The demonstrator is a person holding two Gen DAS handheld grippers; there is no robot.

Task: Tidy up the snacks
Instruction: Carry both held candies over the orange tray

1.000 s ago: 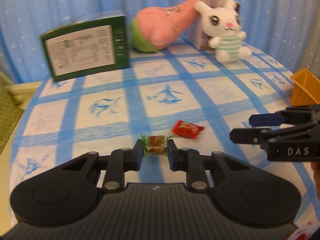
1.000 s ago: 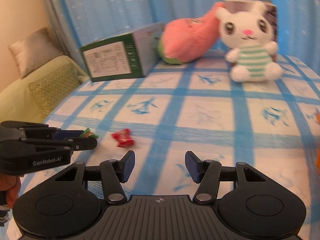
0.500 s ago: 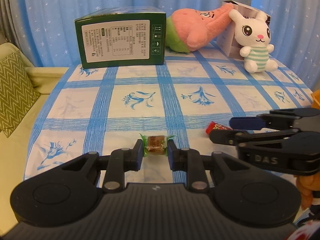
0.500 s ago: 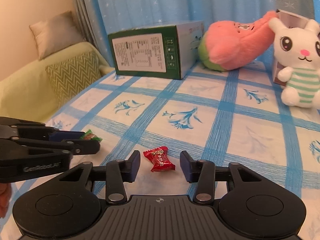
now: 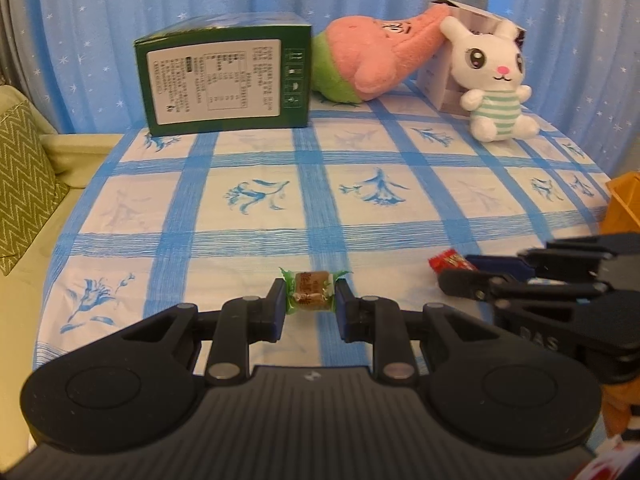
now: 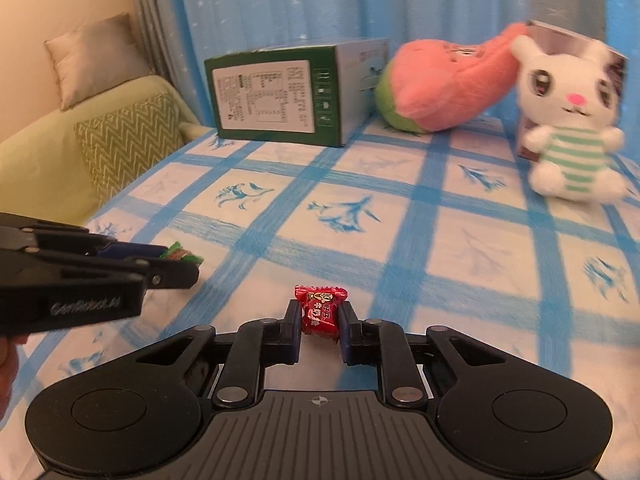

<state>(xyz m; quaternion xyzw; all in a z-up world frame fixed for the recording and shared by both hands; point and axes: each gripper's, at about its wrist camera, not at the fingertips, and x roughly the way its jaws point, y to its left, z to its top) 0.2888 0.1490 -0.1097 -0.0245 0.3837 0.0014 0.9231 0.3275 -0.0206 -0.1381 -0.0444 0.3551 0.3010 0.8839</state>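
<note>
- Your left gripper [image 5: 311, 295] was clamped on a green-wrapped candy [image 5: 311, 293], pinched between its blue pads just above the blue-checked counter [image 5: 256, 220]; the same candy showed at that gripper's tip in the right wrist view [image 6: 181, 256].
- Your right gripper [image 6: 320, 316] had just been closing, and its jaws stood pressed on either side of a red-wrapped candy [image 6: 320, 312], which sat upright between the pads, close over the cloth.
- In the left wrist view, the red candy [image 5: 451, 261] peeked out at the tip of the right gripper [image 5: 460, 270], which reached in from the right, near the left gripper but apart from it.
- At the far edge of the counter stood a green box [image 5: 224, 80] with its white label facing you; beside it lay a pink and green plush [image 5: 372, 60], leaning against a small carton [image 5: 440, 80] behind a white plush rabbit [image 5: 496, 88].
- An orange bin [image 5: 624, 200] edged in at the right of the counter.
- A blue star-print curtain [image 5: 200, 0] hung behind it all, and a green sofa with a zigzag cushion [image 6: 124, 140] flanked the left side.
</note>
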